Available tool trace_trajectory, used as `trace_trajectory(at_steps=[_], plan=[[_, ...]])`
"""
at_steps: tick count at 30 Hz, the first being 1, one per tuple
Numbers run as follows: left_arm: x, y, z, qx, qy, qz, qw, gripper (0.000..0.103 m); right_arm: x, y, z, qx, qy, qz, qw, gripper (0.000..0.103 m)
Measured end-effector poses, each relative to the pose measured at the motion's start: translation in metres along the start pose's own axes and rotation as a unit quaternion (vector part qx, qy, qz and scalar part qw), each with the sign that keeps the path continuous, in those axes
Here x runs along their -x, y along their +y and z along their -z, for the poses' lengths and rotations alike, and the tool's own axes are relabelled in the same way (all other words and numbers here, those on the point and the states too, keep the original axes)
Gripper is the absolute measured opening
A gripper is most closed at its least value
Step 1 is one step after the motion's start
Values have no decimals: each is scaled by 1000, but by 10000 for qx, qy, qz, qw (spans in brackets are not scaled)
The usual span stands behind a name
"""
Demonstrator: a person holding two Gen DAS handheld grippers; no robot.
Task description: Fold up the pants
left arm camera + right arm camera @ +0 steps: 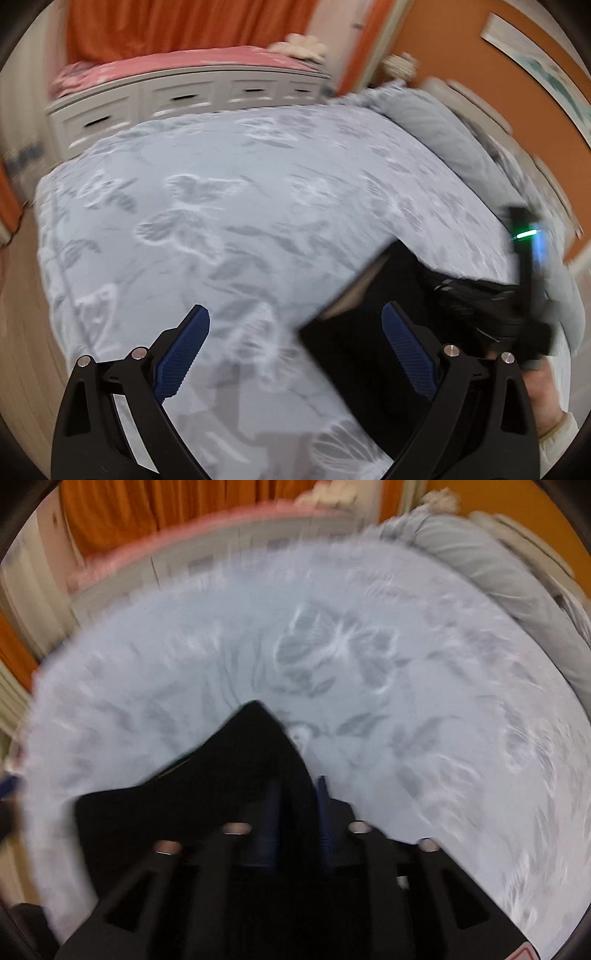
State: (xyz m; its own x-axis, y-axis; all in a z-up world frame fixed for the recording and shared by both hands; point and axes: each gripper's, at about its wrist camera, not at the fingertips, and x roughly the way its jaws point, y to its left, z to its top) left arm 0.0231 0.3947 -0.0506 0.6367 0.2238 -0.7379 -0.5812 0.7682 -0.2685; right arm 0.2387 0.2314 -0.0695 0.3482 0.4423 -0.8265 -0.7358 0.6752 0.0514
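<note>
pants (221,775), black, without readable label

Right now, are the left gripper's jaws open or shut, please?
Open: the left gripper has its jaws spread wide over the bedspread, gripping nothing.

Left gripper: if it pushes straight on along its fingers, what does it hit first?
Most likely the bedspread. The left gripper is open and points down at bare patterned cover between its fingers. The black pants lie just right of that line, behind the right finger. Depth is blurred, so clearance is uncertain.
</note>
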Motion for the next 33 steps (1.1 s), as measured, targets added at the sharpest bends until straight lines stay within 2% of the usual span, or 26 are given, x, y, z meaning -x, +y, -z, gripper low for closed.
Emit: trace_trajectory(at_steps=[1,2,3,4,5,7,9,10,12,13,15,18,20,21,23,25,27,28,29,31,32,33], plan=[[2,-10,3,-226,-1,143,9996,92,34,-15,11,-265,-383,-93,9989,62],[4,-18,6,-443,-10,228,9988,92,57,-27,20,-464,-658,-75,9967,71],[7,-26,10,-644,-33,283,9975,93,92,-52,39,-781,-953,36,9924,72],[8,-34,14,-857,-37,330,9958,94,122,-81,63,-1121,-1052,179,9879,72],[9,-41,18,-1040,-32,326,9940,96,136,-96,78,-1307,-1040,259,9856,72],[7,-53,25,-1269,-1,204,9917,97,170,-143,133,-1889,-890,756,9750,72],[-4,-62,30,-1344,186,-133,9907,98,190,-178,189,-2475,-692,934,9619,73],[-19,-62,33,-1288,503,-433,9894,98,191,-189,209,-2707,-585,945,9562,73],[-38,-58,38,-1120,881,-779,9867,98,187,-200,241,-3037,-420,930,9473,72],[-50,-53,43,-991,1131,-1038,9832,97,183,-202,248,-3076,-383,896,9465,72],[-58,-44,51,-773,1395,-1037,9817,92,170,-198,254,-3051,-355,735,9488,72],[-38,-45,57,-691,1094,-823,9882,71,155,-186,249,-2867,-580,374,9555,72],[-29,-44,55,-461,861,-542,9937,75,151,-181,258,-2816,-884,292,9550,72],[-33,-41,51,-332,924,-461,9941,91,149,-181,263,-2891,-955,257,9522,72],[-42,-29,47,155,1156,-126,9931,94,142,-186,272,-3194,-808,100,9441,73],[-53,-18,45,679,1427,301,9870,98,139,-188,274,-3396,-758,-95,9375,73],[-54,-18,42,818,1393,400,9860,98,146,-188,272,-3415,-839,-82,9361,73],[-57,-21,41,751,1415,468,9860,95,149,-187,270,-3427,-870,-135,9353,73],[-60,-25,42,647,1425,483,9865,84,151,-186,268,-3439,-904,-189,9345,73],[-66,-36,40,282,1361,206,9901,23,153,-186,268,-3443,-904,-188,9343,73],[-64,-37,39,316,1368,506,9888,12,154,-186,269,-3458,-897,-168,9339,73],[-55,-35,36,421,1267,515,9897,11,155,-187,269,-3508,-889,-186,9320,73]])
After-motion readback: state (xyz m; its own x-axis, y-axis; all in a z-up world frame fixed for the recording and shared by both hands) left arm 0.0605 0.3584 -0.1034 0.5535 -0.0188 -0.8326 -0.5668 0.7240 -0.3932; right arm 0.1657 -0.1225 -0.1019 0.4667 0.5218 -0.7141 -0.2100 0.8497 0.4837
